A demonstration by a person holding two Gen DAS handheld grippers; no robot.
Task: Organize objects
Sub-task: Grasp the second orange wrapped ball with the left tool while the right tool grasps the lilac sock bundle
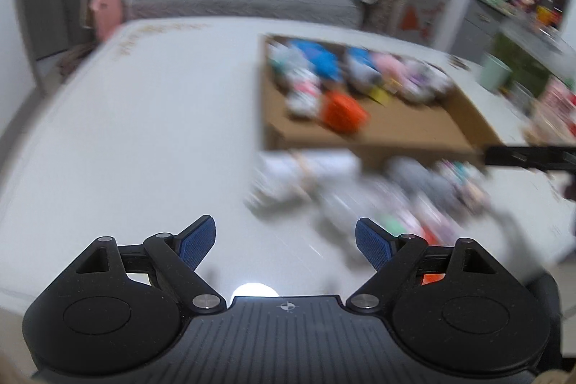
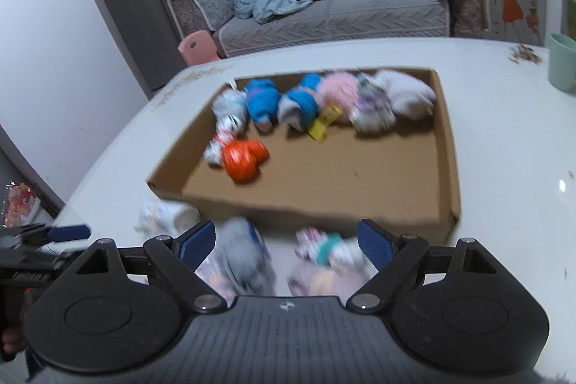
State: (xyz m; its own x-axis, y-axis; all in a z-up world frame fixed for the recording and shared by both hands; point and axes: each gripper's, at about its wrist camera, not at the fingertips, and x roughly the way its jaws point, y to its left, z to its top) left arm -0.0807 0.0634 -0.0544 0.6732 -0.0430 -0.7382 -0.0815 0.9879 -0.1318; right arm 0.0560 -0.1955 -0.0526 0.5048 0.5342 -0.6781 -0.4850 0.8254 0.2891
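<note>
Both grippers, left gripper (image 1: 285, 236) and right gripper (image 2: 286, 240), have their ribbed blue fingers spread, pinching nothing. A shallow cardboard box (image 2: 446, 146) on the glossy white desk (image 2: 504, 139) holds soft rolled bundles (blurred); more lie just before it.

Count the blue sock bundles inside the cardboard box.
2, both in the row along the far wall of the cardboard box: one blue bundle left of centre, the second blue bundle just right of it. Blur may hide others.
</note>
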